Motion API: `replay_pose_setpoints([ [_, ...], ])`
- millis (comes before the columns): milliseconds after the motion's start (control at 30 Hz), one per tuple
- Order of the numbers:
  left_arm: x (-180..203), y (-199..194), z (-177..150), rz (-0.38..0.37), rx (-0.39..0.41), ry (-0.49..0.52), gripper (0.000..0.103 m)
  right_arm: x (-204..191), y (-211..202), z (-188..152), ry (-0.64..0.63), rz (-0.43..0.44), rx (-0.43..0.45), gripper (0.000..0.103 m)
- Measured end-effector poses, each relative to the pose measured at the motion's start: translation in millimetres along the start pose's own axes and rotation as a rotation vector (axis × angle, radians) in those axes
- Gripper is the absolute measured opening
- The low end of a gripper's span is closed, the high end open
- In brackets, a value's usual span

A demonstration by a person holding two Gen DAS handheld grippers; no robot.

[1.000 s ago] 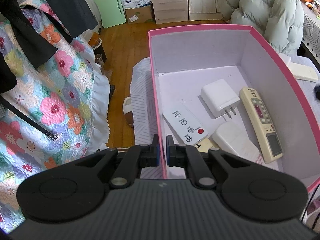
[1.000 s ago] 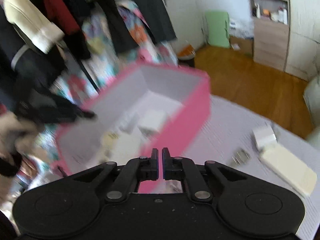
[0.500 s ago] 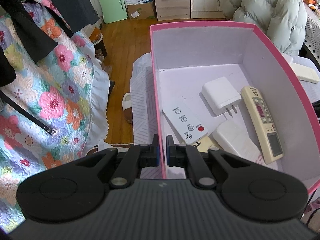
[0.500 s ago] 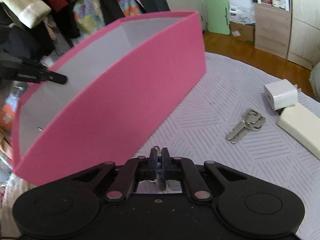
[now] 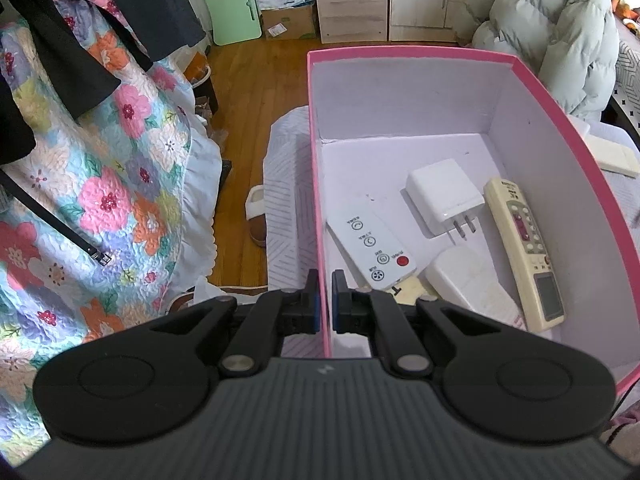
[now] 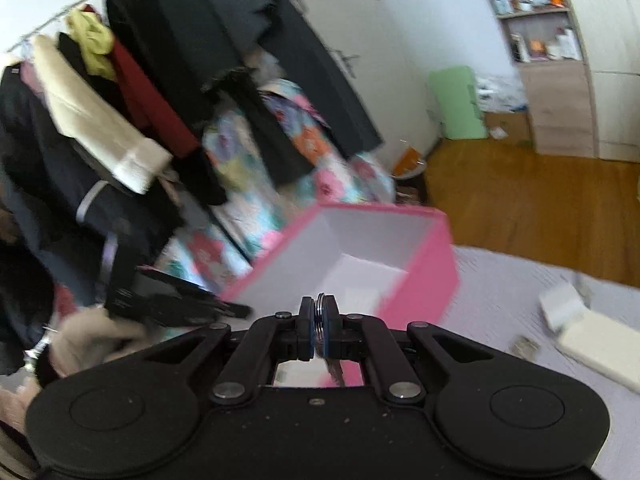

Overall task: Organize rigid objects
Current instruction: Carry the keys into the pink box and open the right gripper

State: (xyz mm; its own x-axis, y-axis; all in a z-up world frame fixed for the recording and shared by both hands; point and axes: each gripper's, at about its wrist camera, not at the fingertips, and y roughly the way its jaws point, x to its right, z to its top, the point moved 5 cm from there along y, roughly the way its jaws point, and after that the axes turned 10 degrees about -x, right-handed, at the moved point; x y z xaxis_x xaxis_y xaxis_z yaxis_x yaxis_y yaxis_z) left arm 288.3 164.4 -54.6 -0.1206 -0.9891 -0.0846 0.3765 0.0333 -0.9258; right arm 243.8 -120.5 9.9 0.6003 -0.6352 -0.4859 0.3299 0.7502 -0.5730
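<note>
My left gripper [image 5: 325, 300] is shut on the left wall of the pink box [image 5: 318, 184]. Inside lie a white remote with a red button [image 5: 370, 250], a white plug adapter [image 5: 444, 196], a cream remote [image 5: 524, 252] and a white block [image 5: 472, 284]. My right gripper [image 6: 319, 322] is shut on a metal key ring [image 6: 320, 312] and is raised above the bed, before the pink box [image 6: 424, 276]. The left gripper [image 6: 176, 300] shows at the box's near end.
On the grey patterned bedspread [image 6: 500, 312] lie a white adapter [image 6: 560, 306], a cream remote [image 6: 604, 346] and a bunch of keys [image 6: 524, 346]. A floral quilt [image 5: 100, 184] hangs left. Dark clothes [image 6: 180, 80] hang behind. A puffy jacket [image 5: 560, 28] lies beyond the box.
My right gripper dropped to the bedspread, closed on the key ring, then lifted it and swung back toward the box. The left gripper kept its hold on the box wall.
</note>
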Motion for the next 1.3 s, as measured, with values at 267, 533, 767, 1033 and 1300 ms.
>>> replay_pose_setpoints([
  [267,3,-1,0,0.019,0.010,-0.003,0.004,-23,48,16,0.006,0.018,-0.095,0.006],
  [533,2,-1,1,0.014,0.014,-0.022,0.004,-9,128,12,-0.033,-0.170,-0.238,0.006],
  [767,1,-1,1,0.014,0.012,-0.029,0.004,10,134,28,-0.002,-0.222,-0.214,0.025],
  [1033,-1,2,1,-0.004,0.014,-0.046,0.004,33,30,-3,0.124,-0.159,-0.180,0.039],
  [1300,-3,7,0,-0.032,0.014,-0.065,0.004,66,-44,-53,0.203,-0.329,-0.223,0.043],
])
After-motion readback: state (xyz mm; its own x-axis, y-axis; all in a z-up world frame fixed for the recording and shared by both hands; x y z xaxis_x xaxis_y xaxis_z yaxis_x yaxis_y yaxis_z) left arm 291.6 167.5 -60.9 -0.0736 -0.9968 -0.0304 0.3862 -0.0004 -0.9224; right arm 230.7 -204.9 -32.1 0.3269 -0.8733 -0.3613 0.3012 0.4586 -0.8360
